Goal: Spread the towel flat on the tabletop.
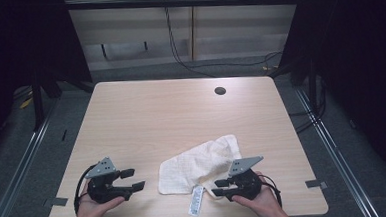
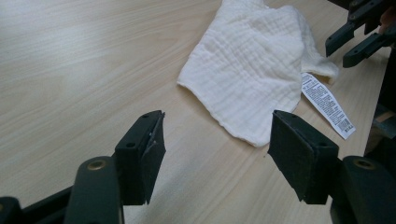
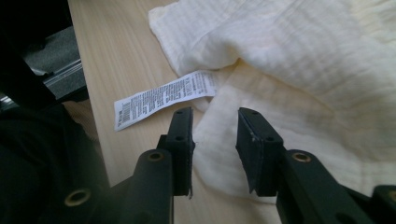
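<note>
A white crinkled cloth (image 1: 199,163) lies rumpled on the wooden table (image 1: 171,114), near its front edge. A printed label (image 1: 196,200) trails from the cloth's near side. My right gripper (image 1: 217,187) is at the cloth's near right corner and points left. In the right gripper view its jaws (image 3: 214,114) stand a little apart over the cloth's edge (image 3: 303,70), with the label (image 3: 163,95) just beyond them. My left gripper (image 1: 136,178) rests left of the cloth, open, with bare wood between its jaws (image 2: 217,121). The left gripper view has the cloth (image 2: 252,70), the label (image 2: 327,105) and the right gripper (image 2: 338,55) ahead.
A round cable hole (image 1: 220,91) sits near the table's far right. Black cables (image 1: 188,58) run over the floor behind the table. Dark curtains flank both sides. Grey tape marks (image 1: 59,201) lie at the front corners.
</note>
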A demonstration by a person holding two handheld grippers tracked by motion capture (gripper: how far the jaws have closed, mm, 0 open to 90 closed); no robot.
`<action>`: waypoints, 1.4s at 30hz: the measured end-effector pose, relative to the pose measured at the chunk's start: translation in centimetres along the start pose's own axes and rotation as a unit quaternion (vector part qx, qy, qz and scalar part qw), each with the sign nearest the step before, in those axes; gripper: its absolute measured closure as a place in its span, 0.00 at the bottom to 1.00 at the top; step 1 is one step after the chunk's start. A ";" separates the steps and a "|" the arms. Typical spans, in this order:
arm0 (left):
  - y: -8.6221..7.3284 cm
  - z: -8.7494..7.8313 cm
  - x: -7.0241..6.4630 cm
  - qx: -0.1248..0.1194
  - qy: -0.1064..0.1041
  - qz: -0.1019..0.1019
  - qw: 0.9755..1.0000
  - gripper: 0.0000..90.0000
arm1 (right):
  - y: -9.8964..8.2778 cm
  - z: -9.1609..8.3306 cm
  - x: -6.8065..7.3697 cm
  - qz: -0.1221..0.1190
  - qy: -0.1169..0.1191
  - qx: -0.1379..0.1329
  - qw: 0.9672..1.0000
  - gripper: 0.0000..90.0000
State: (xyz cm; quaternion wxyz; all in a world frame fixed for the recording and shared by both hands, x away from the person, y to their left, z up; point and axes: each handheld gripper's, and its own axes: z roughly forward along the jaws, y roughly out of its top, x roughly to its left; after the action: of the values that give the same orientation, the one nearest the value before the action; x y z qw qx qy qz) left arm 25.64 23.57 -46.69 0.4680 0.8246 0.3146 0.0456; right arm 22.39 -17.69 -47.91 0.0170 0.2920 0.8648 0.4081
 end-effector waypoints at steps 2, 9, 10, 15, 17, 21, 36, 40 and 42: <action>0.0 0.0 0.0 -0.001 -0.001 -0.002 1.000 0.40 | -0.2 0.3 0.1 -0.004 -0.002 0.005 1.000 0.76; 0.0 0.0 0.0 -0.001 -0.003 -0.002 1.000 0.39 | -0.8 1.3 0.2 -0.029 0.002 0.025 0.999 0.79; 0.0 0.0 0.0 0.002 -0.001 -0.003 1.000 0.38 | -0.8 1.5 0.2 -0.038 0.003 0.030 0.999 0.78; 0.1 0.4 0.0 0.003 -0.006 -0.004 1.000 0.38 | -1.0 1.7 0.4 -0.048 0.007 0.028 0.998 0.71; 0.3 0.6 -0.1 0.005 -0.005 -0.002 1.000 0.38 | -1.0 1.8 0.7 -0.065 -0.001 0.030 0.997 0.71; 1.1 1.4 -0.2 0.008 -0.005 0.008 1.000 0.39 | -0.9 1.8 1.0 -0.080 -0.021 0.037 0.996 0.79; 3.7 2.7 -1.1 0.020 -0.050 0.064 0.996 0.68 | -0.1 -2.6 -1.7 -0.004 -0.024 -0.040 0.999 0.95; 3.1 4.1 -1.9 0.020 -0.061 0.074 0.995 0.73 | -0.3 -3.8 -2.3 0.004 -0.034 -0.056 0.998 0.95; 2.5 5.2 -2.9 0.045 -0.073 0.098 0.992 0.77 | -0.5 -4.1 -2.4 0.007 -0.037 -0.058 0.998 0.95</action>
State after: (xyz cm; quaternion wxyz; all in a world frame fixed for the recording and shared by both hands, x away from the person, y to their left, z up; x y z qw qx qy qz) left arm 26.42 17.19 -46.94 0.4454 0.8726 0.1996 0.0168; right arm 23.09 -22.02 -46.06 0.0628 0.3110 0.8365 0.4467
